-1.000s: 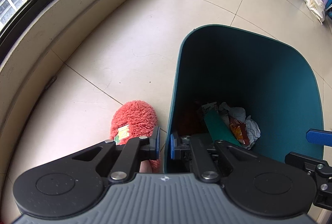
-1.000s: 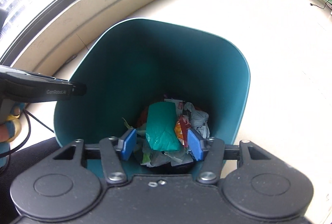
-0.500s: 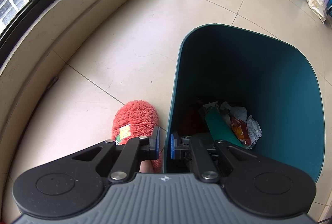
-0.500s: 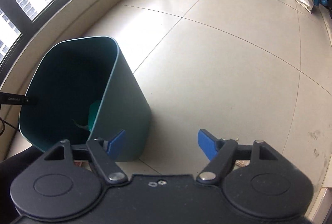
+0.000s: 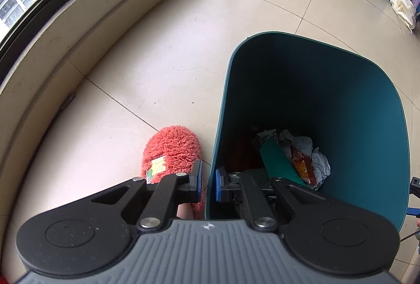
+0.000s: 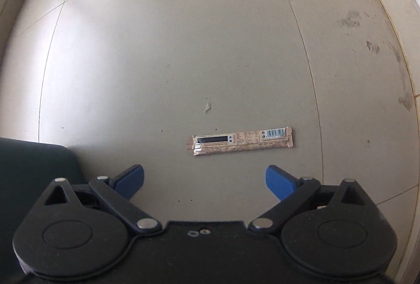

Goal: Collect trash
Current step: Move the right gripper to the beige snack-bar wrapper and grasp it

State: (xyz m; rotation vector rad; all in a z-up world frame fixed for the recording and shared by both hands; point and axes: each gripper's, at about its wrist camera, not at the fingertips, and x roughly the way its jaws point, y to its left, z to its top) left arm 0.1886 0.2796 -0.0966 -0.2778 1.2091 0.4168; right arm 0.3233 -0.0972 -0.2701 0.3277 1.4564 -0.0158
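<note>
Wrapper: a snack wrapper (image 6: 239, 141) lies flat on the floor (image 6: 183, 47), just ahead of my right gripper (image 6: 204, 180).
Change: I have swung that gripper off the bin (image 5: 367, 152) to here; a new pickup begins.
Axis: left-right across the view, barcode end right.
Right fingers: opening, nothing between.
Left gripper (image 5: 208, 181): clamped on the bin's rim.
</note>
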